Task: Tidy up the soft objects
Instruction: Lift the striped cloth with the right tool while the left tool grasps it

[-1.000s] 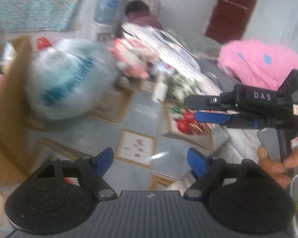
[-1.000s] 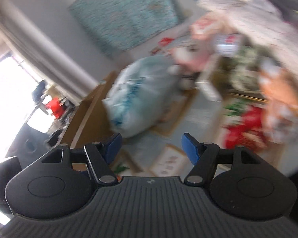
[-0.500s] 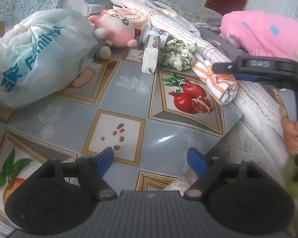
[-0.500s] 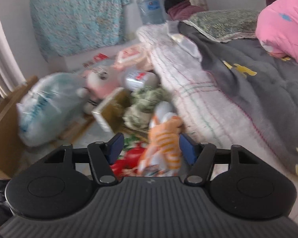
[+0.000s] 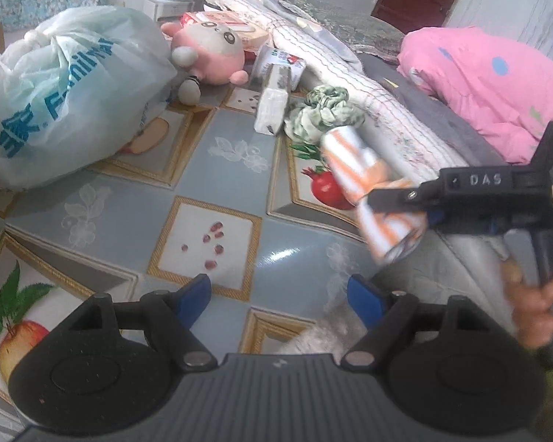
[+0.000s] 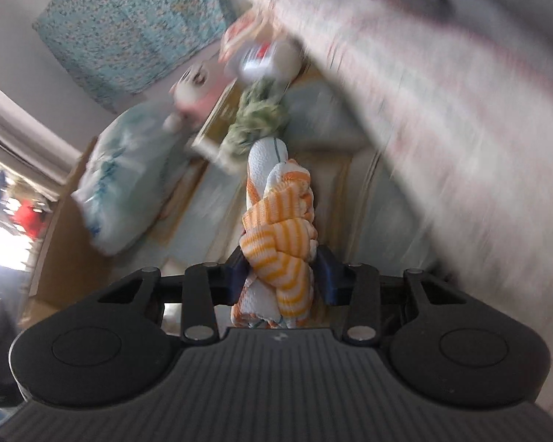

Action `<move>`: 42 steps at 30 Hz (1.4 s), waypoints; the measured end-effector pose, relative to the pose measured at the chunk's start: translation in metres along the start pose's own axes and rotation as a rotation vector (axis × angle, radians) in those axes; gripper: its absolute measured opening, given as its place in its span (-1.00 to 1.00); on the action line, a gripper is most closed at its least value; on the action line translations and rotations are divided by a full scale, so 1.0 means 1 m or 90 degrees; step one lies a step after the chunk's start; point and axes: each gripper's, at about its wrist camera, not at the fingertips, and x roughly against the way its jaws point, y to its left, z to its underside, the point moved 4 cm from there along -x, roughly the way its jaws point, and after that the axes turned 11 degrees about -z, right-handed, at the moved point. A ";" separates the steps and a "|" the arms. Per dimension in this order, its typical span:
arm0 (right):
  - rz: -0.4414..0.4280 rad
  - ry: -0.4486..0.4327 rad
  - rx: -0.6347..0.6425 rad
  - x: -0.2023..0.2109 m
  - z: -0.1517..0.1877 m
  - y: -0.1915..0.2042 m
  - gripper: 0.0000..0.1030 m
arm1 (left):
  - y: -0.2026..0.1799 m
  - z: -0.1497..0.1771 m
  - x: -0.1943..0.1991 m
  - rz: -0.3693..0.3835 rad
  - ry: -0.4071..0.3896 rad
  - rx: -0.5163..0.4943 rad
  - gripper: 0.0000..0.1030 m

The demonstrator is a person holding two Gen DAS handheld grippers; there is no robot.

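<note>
**Right tool clamps striped cloth over fruit-print table**

At the near edge of the left wrist view, the left gripper (image 5: 278, 294) stands wide w/ nothing between its blue pads, pointing down at the table (image 5: 217, 169), a grey-blue cover w/ fruit pics. Just right of it, a hand (image 5: 534, 305) grips the handle of the right gripper (image 6: 282, 276), which reaches in sideways; its body reads "DAS". Its jaws have just been closing and now pinch the orange-and-white striped cloth (image 6: 276, 235), twisted into a roll, pads pressing both sides. Cloth hangs clear above the table, next to the pale blanket (image 5: 368, 84) at the table's right edge.

Farther back: a green-white scrunchie (image 5: 322, 110), a small carton (image 5: 272, 107) lying flat (label too small to read), a pink plush toy (image 5: 210, 55) and a big tied plastic bag (image 5: 66, 92) w/ blue print, partly legible as "Famil…". A pink quilt (image 5: 490, 81) sits far right.

Right wrist view is motion-blurred beyond the cloth; bg items there are hard to make out.
</note>
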 end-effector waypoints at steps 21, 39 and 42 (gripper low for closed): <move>-0.121 0.092 0.016 -0.067 0.021 0.072 0.03 | 0.020 -0.001 0.003 0.009 0.004 0.069 0.39; -0.121 0.136 0.010 -0.088 0.024 0.069 -0.27 | 0.017 -0.001 -0.001 0.010 0.017 0.064 0.30; -0.113 0.143 0.028 -0.087 0.028 0.074 -0.24 | 0.017 0.000 0.000 -0.001 0.015 0.066 0.14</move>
